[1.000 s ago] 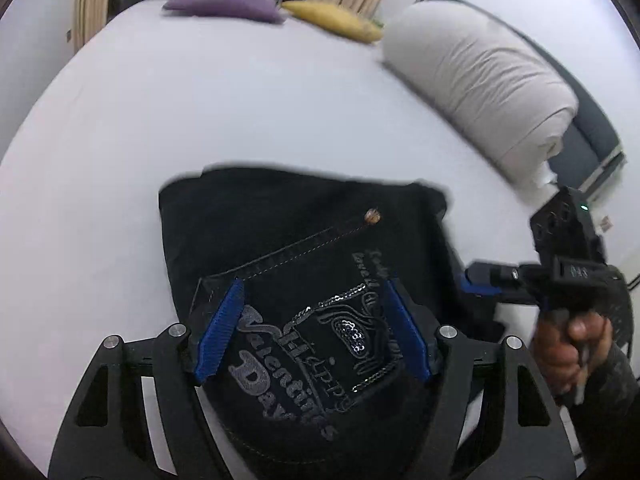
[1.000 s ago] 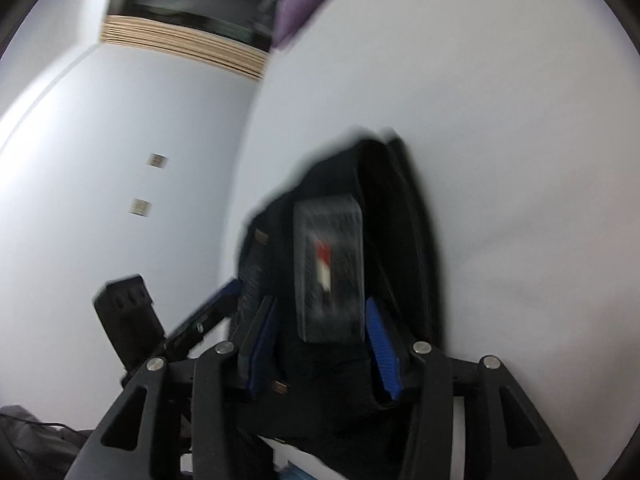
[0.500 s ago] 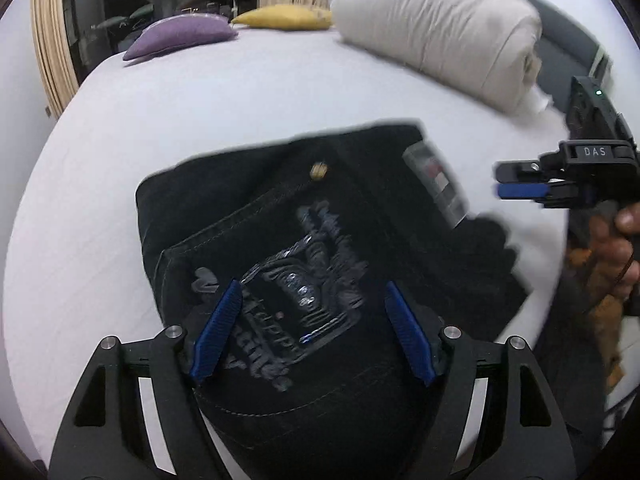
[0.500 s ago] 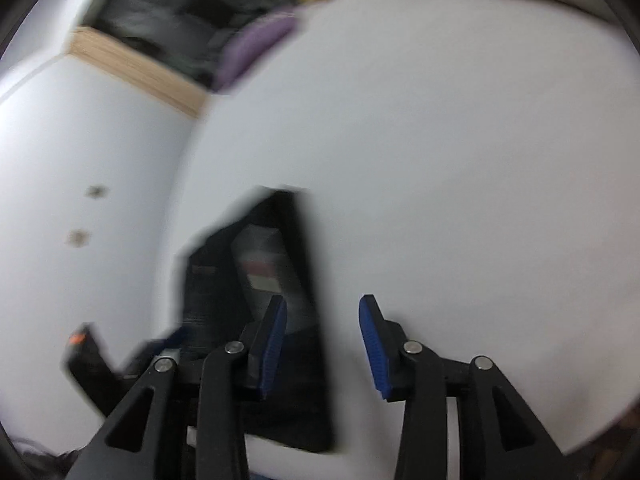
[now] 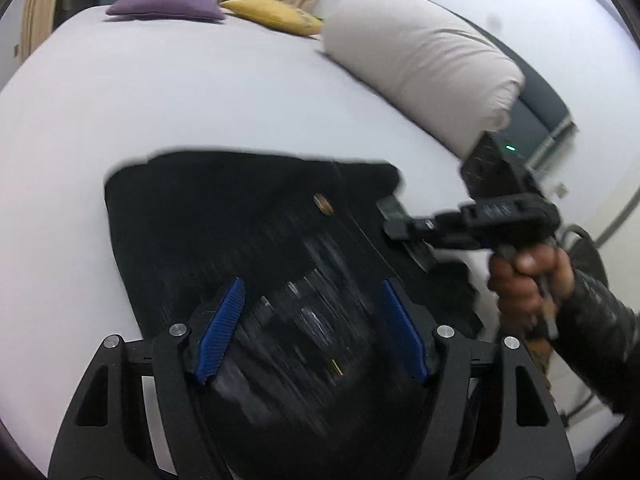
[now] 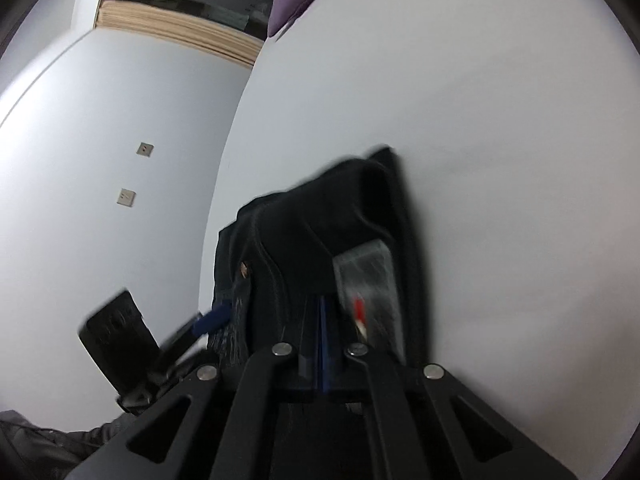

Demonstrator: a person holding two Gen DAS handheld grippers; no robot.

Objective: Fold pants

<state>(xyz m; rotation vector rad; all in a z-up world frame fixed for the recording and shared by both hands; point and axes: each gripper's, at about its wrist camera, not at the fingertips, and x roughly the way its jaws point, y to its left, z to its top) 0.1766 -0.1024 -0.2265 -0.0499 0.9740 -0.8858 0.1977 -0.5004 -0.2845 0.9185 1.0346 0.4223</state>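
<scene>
White bed point(image 5: 200, 92) serves as the work surface, with a purple cushion point(image 5: 164, 2), a yellow cushion point(image 5: 272, 16) and a rolled beige duvet point(image 5: 420, 64) along its far side. Black pants point(image 5: 224, 220), already folded into a compact stack, lie on the near part of the bed, back pocket and brass rivet point(image 5: 323, 204) uppermost. Left gripper point(image 5: 312, 328) hangs over the pocket with its fingers apart, not pressing the fabric. Right gripper point(image 6: 326, 320) has just closed; its fingers are together at the waistband edge beside a translucent hang tag point(image 6: 368, 292), probably pinching cloth for the next fold. Pocket lettering and tag print are blurred and unreadable.
</scene>
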